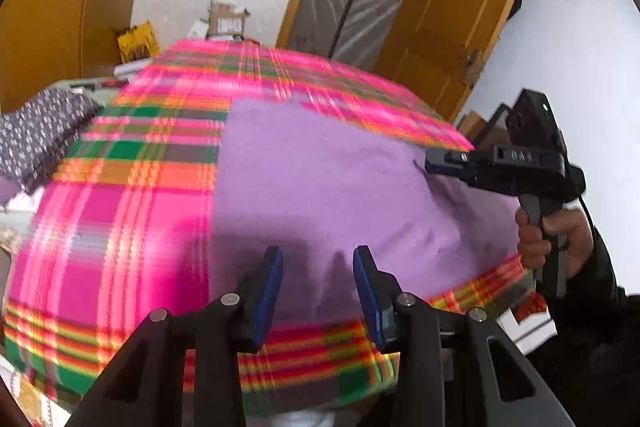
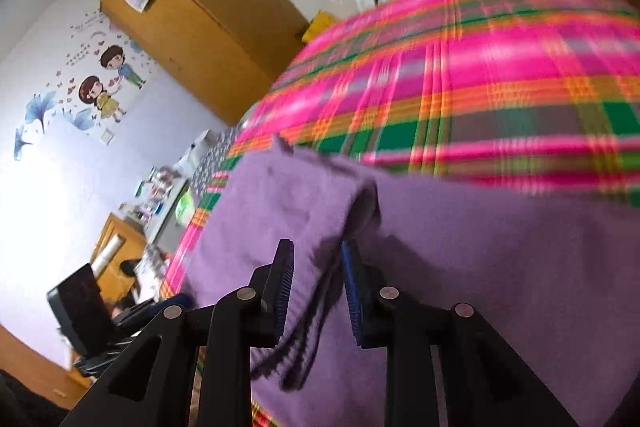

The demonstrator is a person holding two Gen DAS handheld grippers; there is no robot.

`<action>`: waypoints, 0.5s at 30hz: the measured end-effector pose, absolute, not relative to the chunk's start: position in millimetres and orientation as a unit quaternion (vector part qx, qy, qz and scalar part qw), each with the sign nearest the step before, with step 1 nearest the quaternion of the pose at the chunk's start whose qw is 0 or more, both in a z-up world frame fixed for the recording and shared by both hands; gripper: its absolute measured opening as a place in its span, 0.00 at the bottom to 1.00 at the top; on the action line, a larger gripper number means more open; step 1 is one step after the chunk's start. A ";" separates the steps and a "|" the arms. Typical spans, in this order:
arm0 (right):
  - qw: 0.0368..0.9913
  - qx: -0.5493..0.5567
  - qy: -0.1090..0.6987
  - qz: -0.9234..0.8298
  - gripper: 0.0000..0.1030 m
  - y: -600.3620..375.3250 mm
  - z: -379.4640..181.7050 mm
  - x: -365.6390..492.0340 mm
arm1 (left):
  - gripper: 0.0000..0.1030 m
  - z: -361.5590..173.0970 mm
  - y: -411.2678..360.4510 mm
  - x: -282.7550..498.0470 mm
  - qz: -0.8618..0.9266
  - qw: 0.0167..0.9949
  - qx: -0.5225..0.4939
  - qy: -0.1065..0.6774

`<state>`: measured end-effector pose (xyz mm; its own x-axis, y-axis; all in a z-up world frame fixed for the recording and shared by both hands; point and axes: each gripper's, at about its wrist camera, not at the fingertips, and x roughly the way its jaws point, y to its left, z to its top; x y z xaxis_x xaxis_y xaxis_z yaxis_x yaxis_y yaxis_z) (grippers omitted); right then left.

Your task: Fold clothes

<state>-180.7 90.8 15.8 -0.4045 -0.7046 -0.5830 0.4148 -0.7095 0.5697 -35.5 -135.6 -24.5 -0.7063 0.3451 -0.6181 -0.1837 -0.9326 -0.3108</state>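
Overhead, both claws agape, empty, above purple garment (image 1: 320, 179) on plaid bedspread (image 1: 120, 227).

The plaid bedcover (image 1: 132, 211) lies bare left of the purple garment (image 1: 320, 179) (patterned cloth (image 1: 36, 139) bounds the far-left edge).

Purple garment (image 1: 320, 179) lies spread flat on pink/green/orange plaid cover (image 1: 132, 195), toward its near-right side. Plain soft knit. One section folded back over itself, raised rounded fold edge (image 2: 360, 195); mild wrinkles near edge.
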 end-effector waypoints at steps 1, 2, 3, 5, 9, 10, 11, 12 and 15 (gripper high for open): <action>0.345 0.421 -0.165 -0.822 0.25 87.2 18.4 -181.9 | 0.37 -22.2 -136.1 -40.8 0.918 0.140 -0.352 -0.115; 0.348 0.420 -0.160 -0.823 0.25 83.1 19.1 -183.3 | 0.37 -21.8 -135.8 -46.7 0.919 0.136 -0.351 -0.115; 0.351 0.419 -0.151 -0.824 0.25 76.4 19.5 -186.3 | 0.37 -22.3 -135.6 -52.2 0.920 0.132 -0.352 -0.114; 0.354 0.420 -0.129 -0.826 0.25 62.2 17.1 -195.0 | 0.37 -30.3 -136.2 -60.7 0.916 0.121 -0.366 -0.108; 0.334 0.440 -0.113 -0.826 0.18 49.7 -1.5 -216.2 | 0.34 -44.2 -140.3 -61.6 0.914 0.117 -0.374 -0.105; 0.332 0.446 -0.119 -0.823 0.18 50.4 -5.6 -219.0 | 0.34 -44.3 -141.8 -58.3 0.914 0.118 -0.373 -0.105; 0.332 0.448 -0.123 -0.821 0.18 50.8 -6.1 -220.3 | 0.34 -44.1 -143.7 -56.7 0.914 0.120 -0.372 -0.108; 0.333 0.445 -0.123 -0.822 0.19 50.3 -4.1 -219.2 | 0.34 -43.8 -145.7 -55.1 0.914 0.121 -0.372 -0.112; 0.343 0.429 -0.118 -0.827 0.23 49.5 8.2 -212.0 | 0.34 -39.3 -147.3 -49.0 0.913 0.120 -0.371 -0.118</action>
<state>-212.0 49.5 8.2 -0.3966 -0.6685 -0.6291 0.4659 -0.7371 0.4896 -49.0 -147.3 -39.3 -0.6961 0.3059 -0.6495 -0.1308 -0.9436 -0.3041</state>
